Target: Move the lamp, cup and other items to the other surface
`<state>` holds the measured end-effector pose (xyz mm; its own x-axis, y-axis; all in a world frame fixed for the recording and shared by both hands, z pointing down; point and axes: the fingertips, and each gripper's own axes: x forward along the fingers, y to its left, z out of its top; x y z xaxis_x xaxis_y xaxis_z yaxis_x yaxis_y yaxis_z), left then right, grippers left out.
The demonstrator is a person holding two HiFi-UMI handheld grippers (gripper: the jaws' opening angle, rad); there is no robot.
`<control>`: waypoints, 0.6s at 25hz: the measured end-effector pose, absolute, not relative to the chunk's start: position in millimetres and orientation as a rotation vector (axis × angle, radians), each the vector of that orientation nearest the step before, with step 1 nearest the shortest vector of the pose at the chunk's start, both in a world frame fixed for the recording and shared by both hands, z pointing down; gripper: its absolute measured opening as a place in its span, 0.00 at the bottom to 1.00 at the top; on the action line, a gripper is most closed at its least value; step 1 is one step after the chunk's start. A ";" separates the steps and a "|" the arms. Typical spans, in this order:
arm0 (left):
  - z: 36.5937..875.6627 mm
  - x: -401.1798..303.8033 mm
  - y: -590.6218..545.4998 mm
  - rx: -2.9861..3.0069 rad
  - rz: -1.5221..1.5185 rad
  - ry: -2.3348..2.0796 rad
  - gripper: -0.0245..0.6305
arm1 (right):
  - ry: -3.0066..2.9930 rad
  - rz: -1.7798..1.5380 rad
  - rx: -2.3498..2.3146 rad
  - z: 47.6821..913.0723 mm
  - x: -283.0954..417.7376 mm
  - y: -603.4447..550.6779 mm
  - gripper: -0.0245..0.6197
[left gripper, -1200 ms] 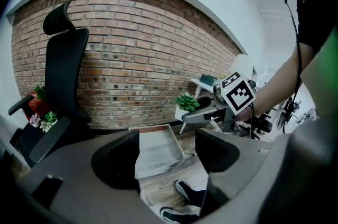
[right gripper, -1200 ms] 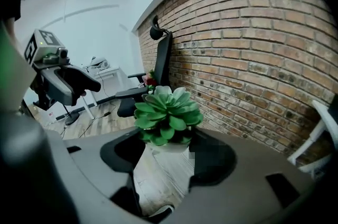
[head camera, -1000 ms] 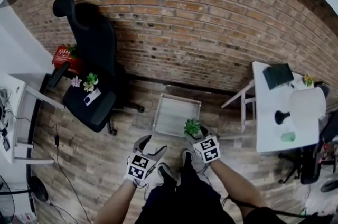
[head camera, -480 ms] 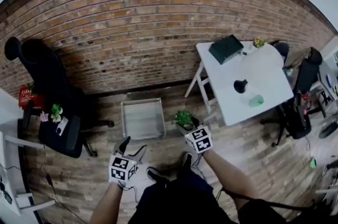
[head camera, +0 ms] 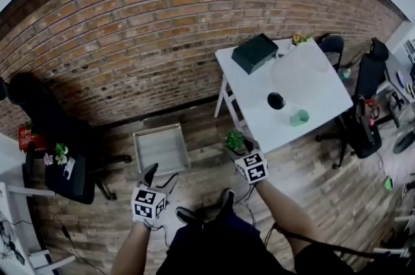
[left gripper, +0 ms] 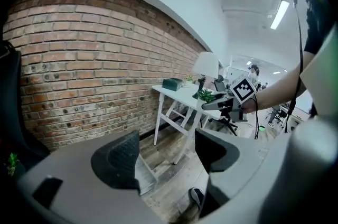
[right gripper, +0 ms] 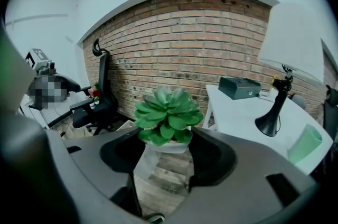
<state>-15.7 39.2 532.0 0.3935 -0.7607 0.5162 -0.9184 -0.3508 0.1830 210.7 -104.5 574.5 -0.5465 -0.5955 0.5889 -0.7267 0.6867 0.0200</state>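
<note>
My right gripper (head camera: 238,149) (right gripper: 163,151) is shut on a small white pot holding a green succulent (right gripper: 167,114) (head camera: 234,139), carried above the wooden floor just short of the white table (head camera: 324,105) (right gripper: 240,117). On that table stand a black lamp with a white shade (right gripper: 279,106) (head camera: 277,100), a pale green cup (head camera: 299,117) (right gripper: 304,145) and a dark box (head camera: 254,52) (right gripper: 240,87). My left gripper (head camera: 157,176) (left gripper: 166,157) is open and empty, low at the left. The black chair (head camera: 61,167) at far left carries small plants and a white item.
A brick wall (head camera: 149,27) runs behind everything. A grey tray-like frame (head camera: 161,147) lies on the floor between chair and table. Office chairs (head camera: 362,118) stand beyond the table's right side. A white desk edge (head camera: 13,202) sits at the far left.
The view has swung right: the white table has come closer to the centre, and the black chair has slid to the left edge. Both grippers keep their poses, the plant still held.
</note>
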 end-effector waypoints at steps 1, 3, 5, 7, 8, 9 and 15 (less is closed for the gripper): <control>531.2 -5.4 33.3 2.216 0.479 -1.438 0.53 | -2.323 0.310 1.020 575.8 223.3 -110.6 0.45; 531.0 14.2 23.8 2.210 0.484 -1.432 0.53 | -2.310 0.328 1.032 579.4 247.4 -122.0 0.45; 532.0 31.1 15.4 2.202 0.491 -1.429 0.53 | -2.296 0.342 1.042 581.8 269.0 -133.7 0.45; 532.4 45.1 6.5 2.206 0.496 -1.432 0.53 | -2.291 0.346 1.058 585.1 288.5 -147.8 0.45; 532.9 51.1 2.5 2.205 0.501 -1.433 0.53 | -2.291 0.345 1.068 586.9 297.6 -155.0 0.45; 533.7 56.5 -1.3 2.201 0.507 -1.434 0.53 | -2.288 0.345 1.077 589.2 306.5 -161.7 0.45; 536.9 86.8 -23.2 2.175 0.528 -1.441 0.53 | -2.265 0.357 1.091 602.2 349.1 -191.6 0.45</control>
<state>86.8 -23.2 536.9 0.3726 -0.7434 0.5554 -0.9263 -0.3342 0.1740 349.1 -191.6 602.2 -0.4874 -0.6193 0.6156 -0.7788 0.6272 0.0144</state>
